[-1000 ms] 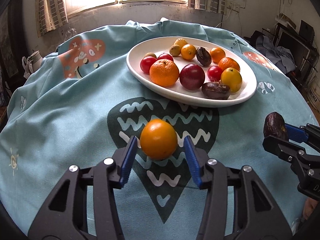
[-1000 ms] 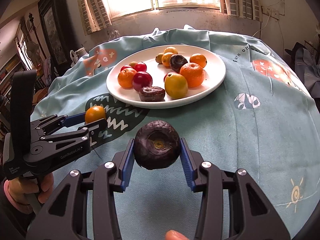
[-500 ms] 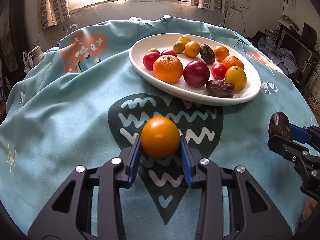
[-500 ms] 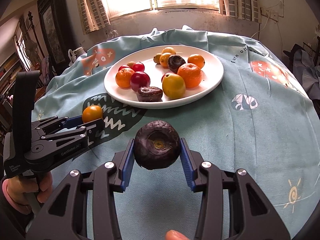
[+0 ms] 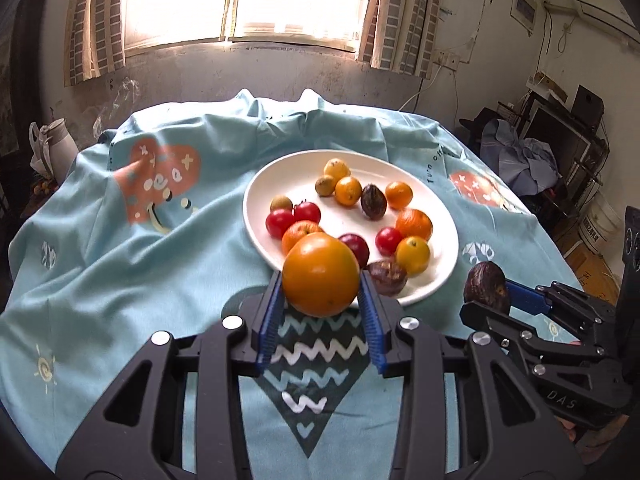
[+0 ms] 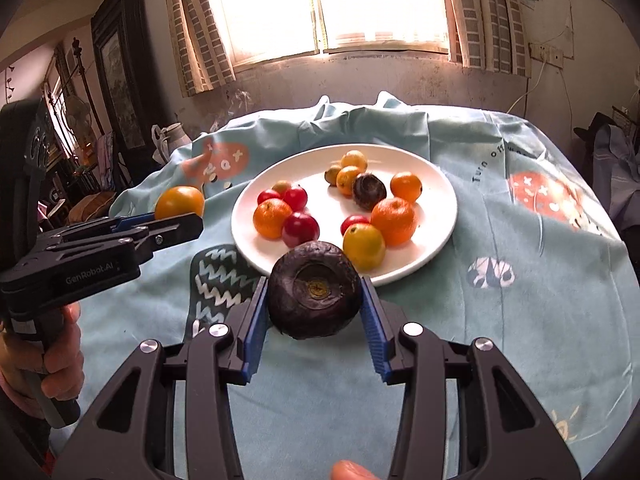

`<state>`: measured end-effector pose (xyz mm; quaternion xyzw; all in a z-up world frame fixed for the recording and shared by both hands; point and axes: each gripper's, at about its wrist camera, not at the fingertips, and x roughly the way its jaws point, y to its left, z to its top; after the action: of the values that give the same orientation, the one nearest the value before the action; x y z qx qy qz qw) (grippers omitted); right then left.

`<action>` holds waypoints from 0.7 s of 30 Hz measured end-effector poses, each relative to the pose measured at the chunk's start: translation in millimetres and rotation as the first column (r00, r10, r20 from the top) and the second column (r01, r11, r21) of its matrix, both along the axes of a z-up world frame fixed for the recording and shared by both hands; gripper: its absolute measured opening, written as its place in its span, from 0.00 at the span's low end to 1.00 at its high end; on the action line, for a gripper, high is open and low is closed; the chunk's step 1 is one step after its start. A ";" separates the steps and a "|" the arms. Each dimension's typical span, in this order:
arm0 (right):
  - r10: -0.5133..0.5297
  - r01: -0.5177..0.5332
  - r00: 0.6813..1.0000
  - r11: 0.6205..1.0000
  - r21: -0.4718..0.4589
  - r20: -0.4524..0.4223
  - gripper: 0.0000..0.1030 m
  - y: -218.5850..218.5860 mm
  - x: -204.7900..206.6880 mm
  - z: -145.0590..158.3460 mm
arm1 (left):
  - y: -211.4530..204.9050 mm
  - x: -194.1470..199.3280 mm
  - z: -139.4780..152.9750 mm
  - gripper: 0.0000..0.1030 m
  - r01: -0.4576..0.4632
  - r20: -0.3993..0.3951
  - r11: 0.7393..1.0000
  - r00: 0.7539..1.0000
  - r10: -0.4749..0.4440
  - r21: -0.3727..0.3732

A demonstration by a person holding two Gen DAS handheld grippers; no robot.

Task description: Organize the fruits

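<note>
While both tools hang above the tablecloth [image 5: 120, 280] on the near side of the white plate [image 5: 444, 276], each pinches one fruit. L gripper [image 5: 321, 308] is pressed onto an orange fruit [image 5: 321, 274], blue pads touching it on both sides; fruit is lifted off the cloth & overlaps the plate's near rim in the left wrist view. From the right wrist view the same orange fruit [image 6: 179, 201] sits at the tip of the L gripper [image 6: 176, 220], off to the left of the plate [image 6: 440, 240], w/ a hand [image 6: 60, 364] on the handle below.

R gripper [image 6: 314, 304] is clamped on a dark wrinkled fruit [image 6: 314, 295], stem end facing the cam, held just short of the plate's near rim. In the left wrist view that dark wrinkled fruit [image 5: 486, 287] & R gripper [image 5: 494, 296] show to the right of the plate, apart from it.

On the plate: approx a dozen fruits — several orange ones, small red ones, yellow ones, two dark wrinkled ones. One dark fruit [image 5: 387, 277] lies by the near rim, another [image 5: 373, 201] nearer the plate's middle-far part. Largest on-plate orange [image 6: 393, 221] sits right of plate centre, w/ a yellow fruit [image 6: 363, 245] touching it on the near-left side.

Beyond the plate, cloth bunches up toward a bright window [image 6: 360, 4].
</note>
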<state>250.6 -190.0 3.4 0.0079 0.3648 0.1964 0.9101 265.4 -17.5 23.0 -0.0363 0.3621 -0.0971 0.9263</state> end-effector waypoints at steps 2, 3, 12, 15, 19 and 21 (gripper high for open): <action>-0.011 0.011 1.000 1.000 -0.005 0.004 0.43 -0.5 22.5 3.5 | -5.6 22.9 7.0 0.37 -0.003 0.015 1.000 1.000 0.003 0.025; -0.021 0.021 1.000 1.000 -0.002 0.004 0.43 -1.6 34.8 3.8 | -8.7 36.3 7.9 0.37 -0.001 0.009 1.000 1.000 0.001 0.029; -0.039 0.037 0.998 0.999 -0.037 -0.044 0.45 -0.4 111.8 -20.2 | -32.3 123.1 -22.0 0.37 -0.023 -0.092 0.995 0.995 0.032 0.096; -0.036 0.035 0.999 0.999 -0.029 -0.018 0.72 -2.0 107.4 -16.3 | -29.1 115.8 -22.4 0.72 -0.064 -0.070 0.991 0.995 0.072 0.121; -0.026 0.026 1.000 0.998 -0.057 0.007 0.98 -4.1 83.2 -6.0 | -20.3 80.6 -6.5 0.92 -0.105 0.004 0.983 0.994 0.105 0.149; -0.020 0.022 0.999 0.999 -0.047 0.032 0.99 -8.8 60.0 0.7 | -15.8 55.2 -0.2 0.96 -0.108 0.017 0.981 0.994 0.107 0.164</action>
<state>310.6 -198.8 4.1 -0.0131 0.3547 0.1782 0.9177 320.6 -33.3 22.8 0.0212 0.3628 -0.0168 0.9315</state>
